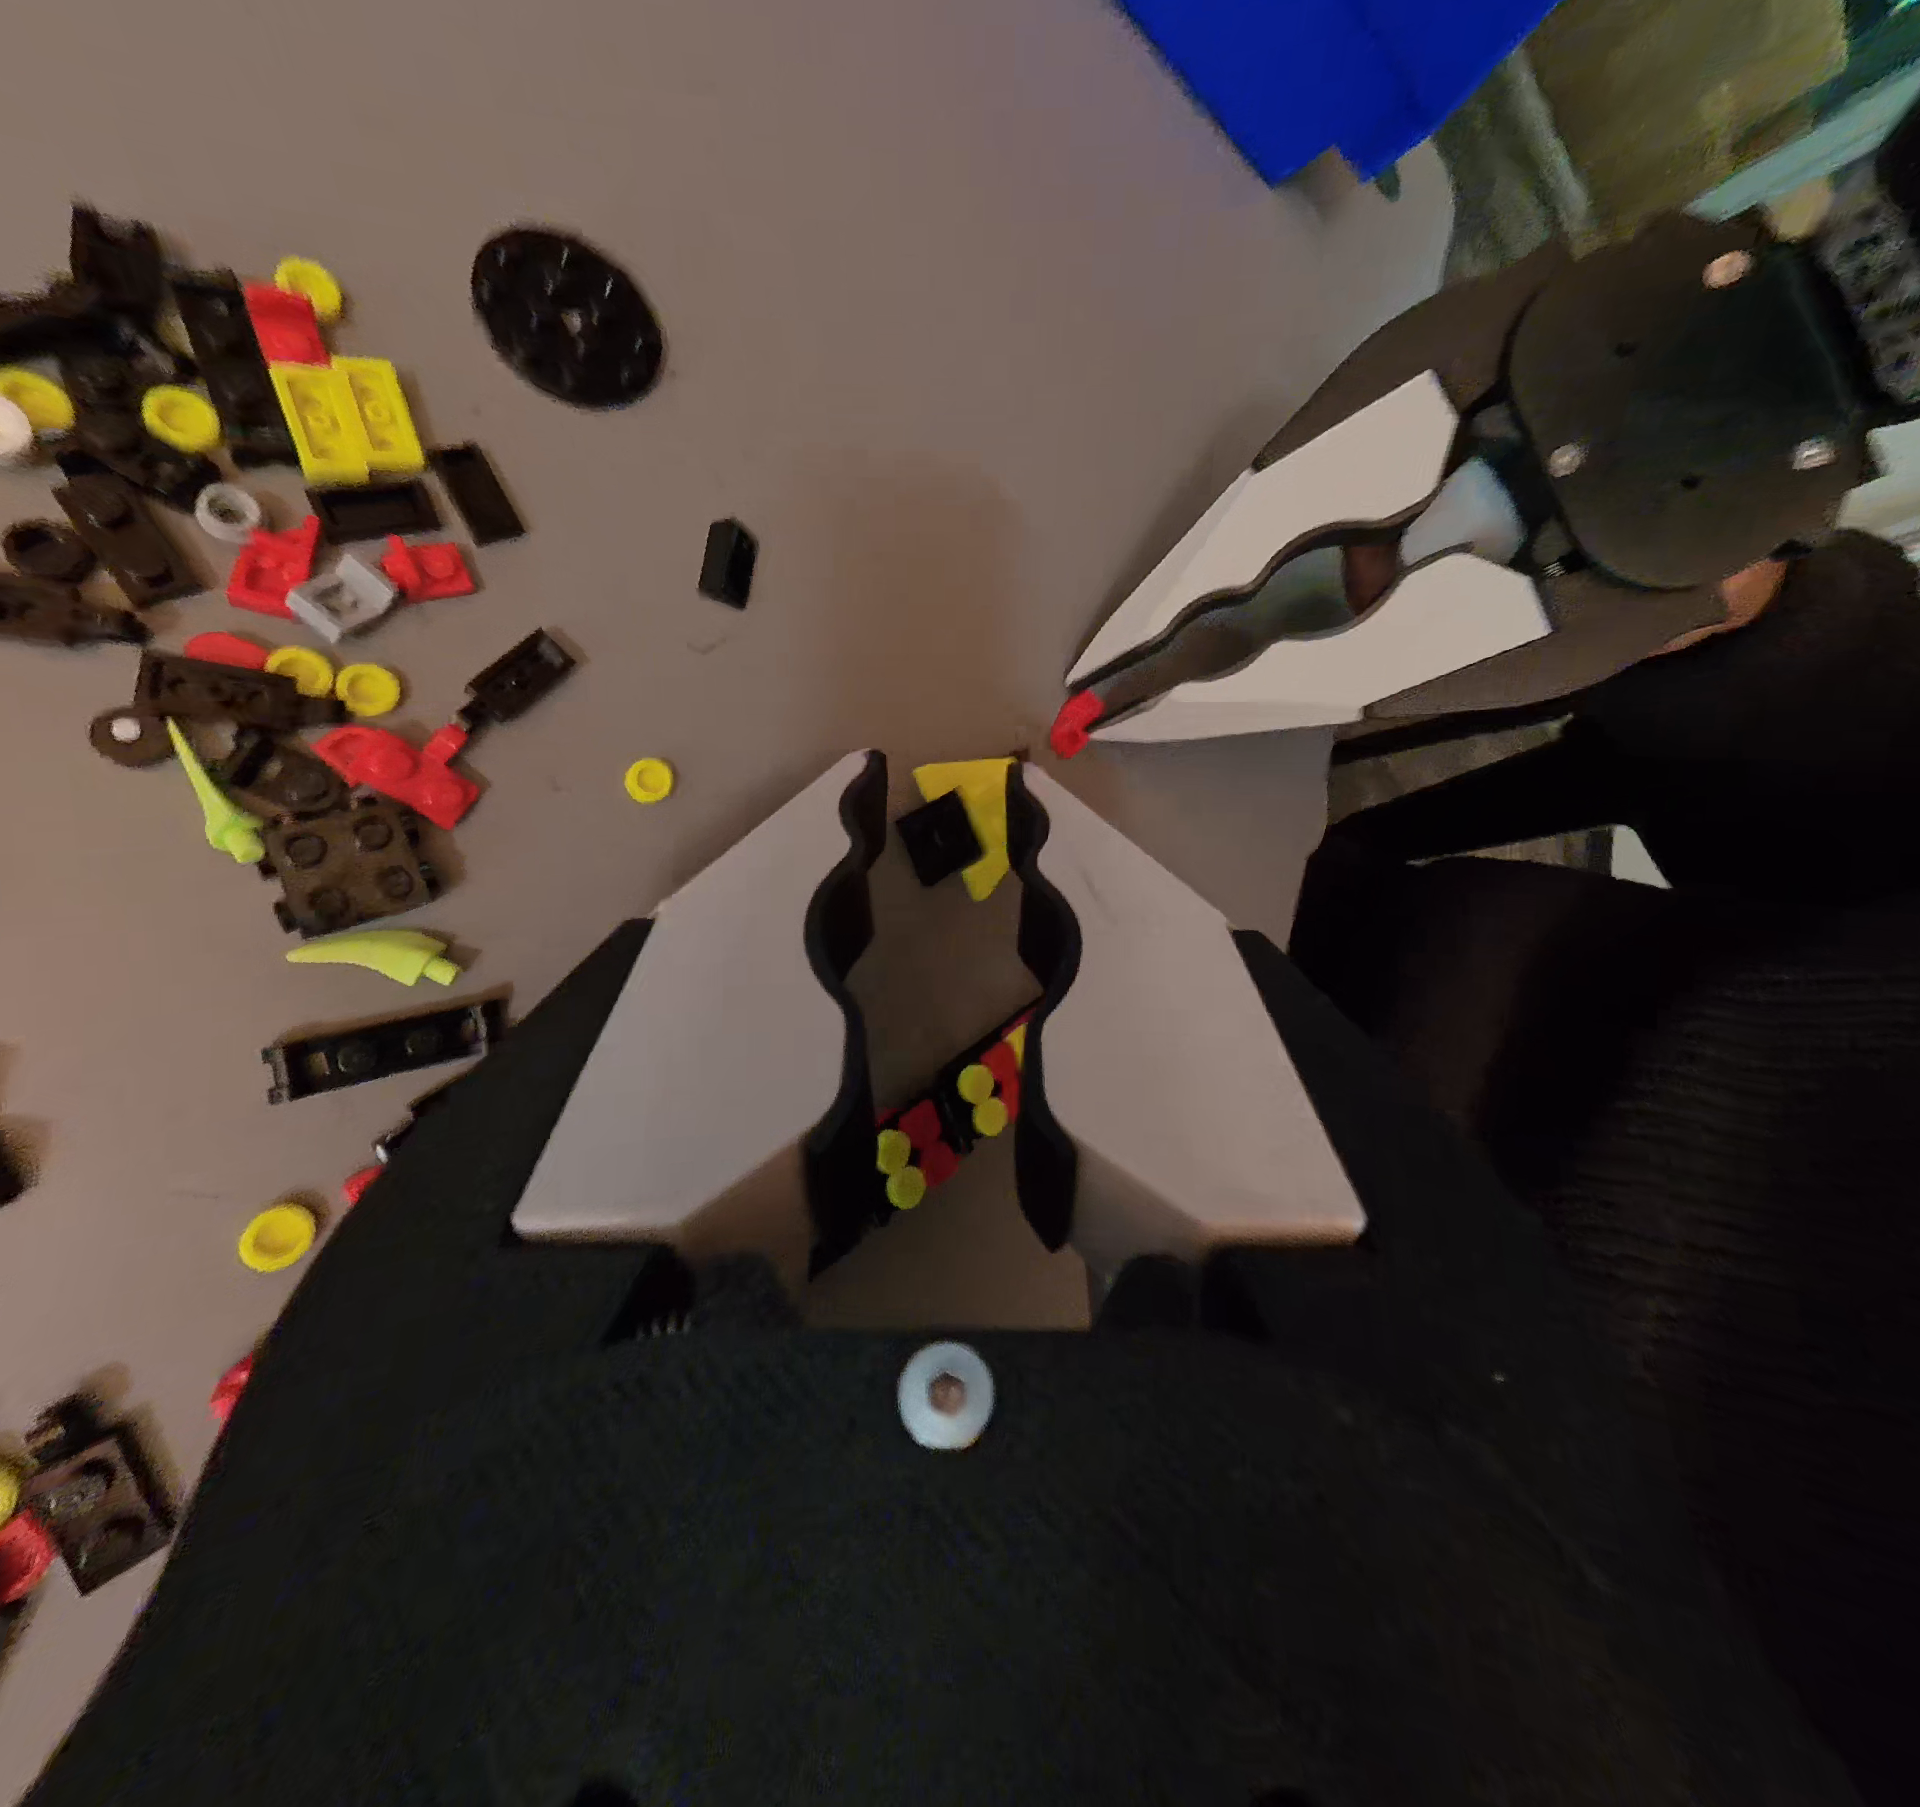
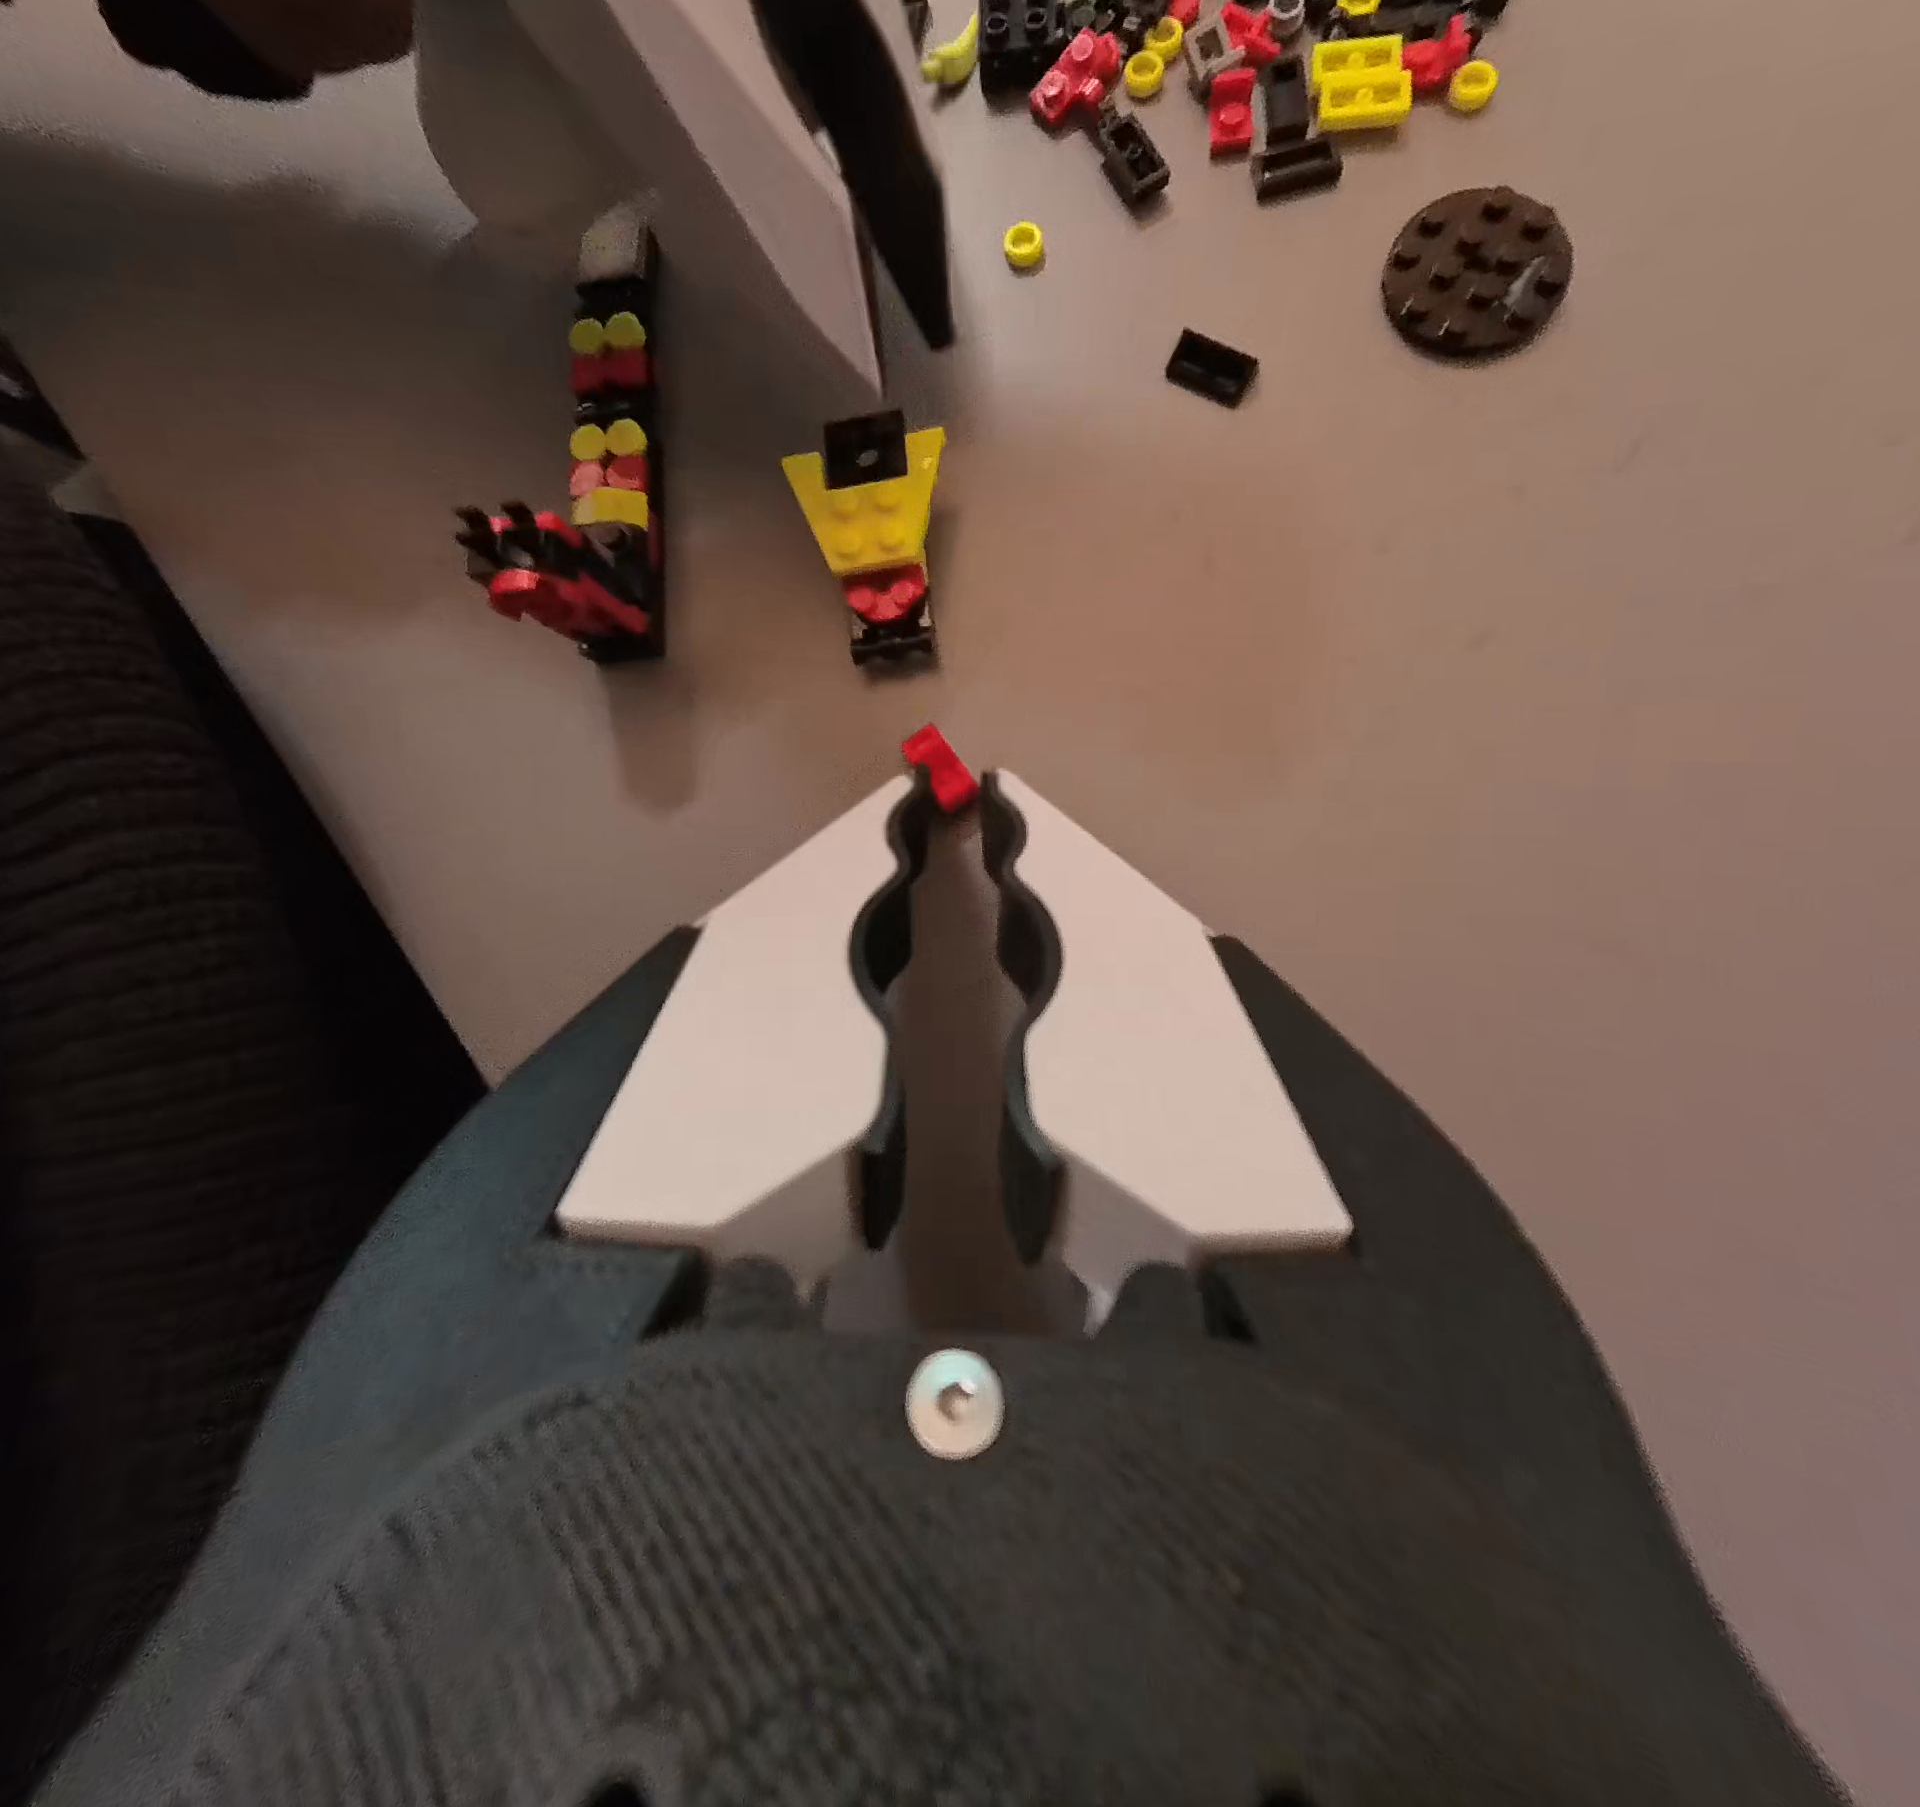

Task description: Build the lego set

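A grey table [image 2: 1455, 718] is carrying everything. The left gripper [image 1: 951, 770] is hanging open over the yellow wedge assembly [image 2: 868, 510]. The right gripper [image 2: 951, 786], just beside that assembly, is pinching a small red piece [image 2: 940, 765].

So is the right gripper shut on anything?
Yes: the right gripper is shut on a small red lego piece, pinched at its fingers' tips.

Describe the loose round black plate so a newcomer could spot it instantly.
Start from the pile of loose bricks on the grey table. The round black plate lies alone just outside that pile. It is the only large studded disc there; a small black tile lies nearby.
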Motion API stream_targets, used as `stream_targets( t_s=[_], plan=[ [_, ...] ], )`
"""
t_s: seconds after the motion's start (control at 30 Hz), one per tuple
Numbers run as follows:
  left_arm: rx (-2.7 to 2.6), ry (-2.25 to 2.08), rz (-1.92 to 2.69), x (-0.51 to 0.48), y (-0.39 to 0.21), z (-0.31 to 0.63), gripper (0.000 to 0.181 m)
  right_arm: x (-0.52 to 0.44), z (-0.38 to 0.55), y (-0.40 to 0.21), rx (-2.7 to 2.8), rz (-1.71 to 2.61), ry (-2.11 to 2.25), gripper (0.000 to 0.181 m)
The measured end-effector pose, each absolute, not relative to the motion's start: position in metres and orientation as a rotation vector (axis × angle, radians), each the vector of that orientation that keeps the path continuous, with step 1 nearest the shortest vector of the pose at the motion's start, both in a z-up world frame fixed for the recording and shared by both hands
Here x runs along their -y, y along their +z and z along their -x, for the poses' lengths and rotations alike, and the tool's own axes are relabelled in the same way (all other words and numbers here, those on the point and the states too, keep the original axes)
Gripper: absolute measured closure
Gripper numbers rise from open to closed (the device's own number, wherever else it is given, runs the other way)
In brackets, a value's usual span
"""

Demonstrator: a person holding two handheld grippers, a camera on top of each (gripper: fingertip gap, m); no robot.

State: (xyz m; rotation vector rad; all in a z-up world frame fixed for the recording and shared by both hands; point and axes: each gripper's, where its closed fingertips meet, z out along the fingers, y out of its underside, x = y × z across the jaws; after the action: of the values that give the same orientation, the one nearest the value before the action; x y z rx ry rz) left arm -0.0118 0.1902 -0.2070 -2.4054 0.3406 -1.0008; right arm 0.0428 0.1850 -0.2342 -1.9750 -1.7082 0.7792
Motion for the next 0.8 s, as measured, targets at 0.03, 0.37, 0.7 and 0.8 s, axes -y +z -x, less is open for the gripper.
stream_targets(
  t_s=[0.03, 0.37, 0.7, 0.8],
  plan=[
    [-0.348, -1.025, 2.364, -0.191, -0.199, 0.009, 0.159, -0.185, -0.042, -0.232, 1.719, 1.953, 0.779, 0.173],
    [-0.35, -1.379, 2.192, -0.175, -0.159, -0.025, 0.154, -0.179, -0.024, -0.162, 1.619, 1.509, 0.88, 0.174],
    [-0.295, -1.448, 2.157, -0.176, -0.151, -0.028, 0.163, -0.169, -0.023, -0.132, 1.56, 1.342, 0.904, 0.177],
    [-0.292, -1.456, 2.155, -0.175, -0.151, -0.027, 0.164, -0.173, -0.023, -0.134, 1.551, 1.37, 0.902, 0.179]
  ],
)
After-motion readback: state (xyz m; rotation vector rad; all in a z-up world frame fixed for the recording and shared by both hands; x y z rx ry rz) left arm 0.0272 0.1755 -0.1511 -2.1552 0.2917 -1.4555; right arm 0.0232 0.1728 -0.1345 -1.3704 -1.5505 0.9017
